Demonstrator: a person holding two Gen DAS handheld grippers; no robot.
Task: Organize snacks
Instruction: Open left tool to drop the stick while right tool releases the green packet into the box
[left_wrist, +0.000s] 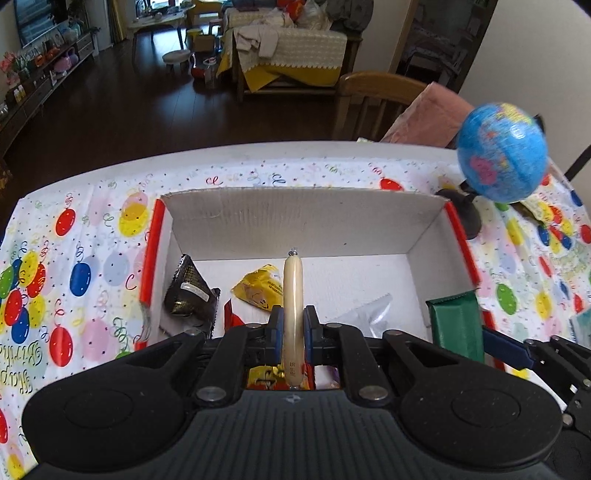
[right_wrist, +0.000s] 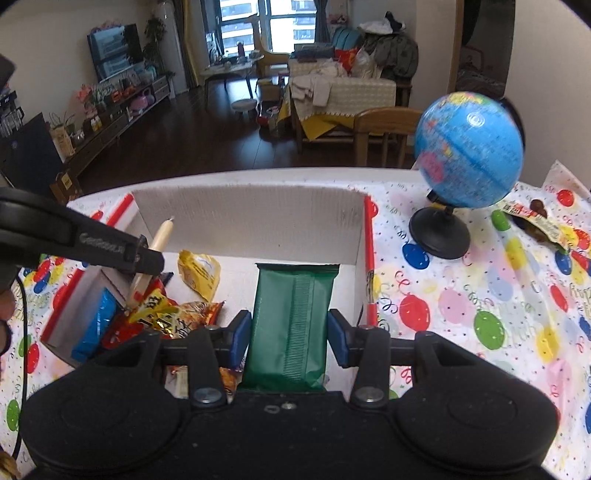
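Left gripper (left_wrist: 293, 325) squeezes sausage stick (left_wrist: 293, 291); right gripper (right_wrist: 289, 334) squeezes green packet (right_wrist: 293, 317). Both hang over box (left_wrist: 303, 218) with snacks inside. Step: dropping in. Next: lower, let go.

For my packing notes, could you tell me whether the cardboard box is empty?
Not empty: the cardboard box already holds a yellow packet and a dark packet.

The left matte black plastic gripper (left_wrist: 293, 325) has blue rubber pads (left_wrist: 277, 332) on its fingers, ribbed housing at six o'clock, two round domed caps at seven and five o'clock, and silver pivot screws. The right matte black plastic gripper (right_wrist: 290, 332) matches it, with blue pads (right_wrist: 240, 338). Grey lettering marks the left gripper's arm at nine o'clock in the right wrist view.
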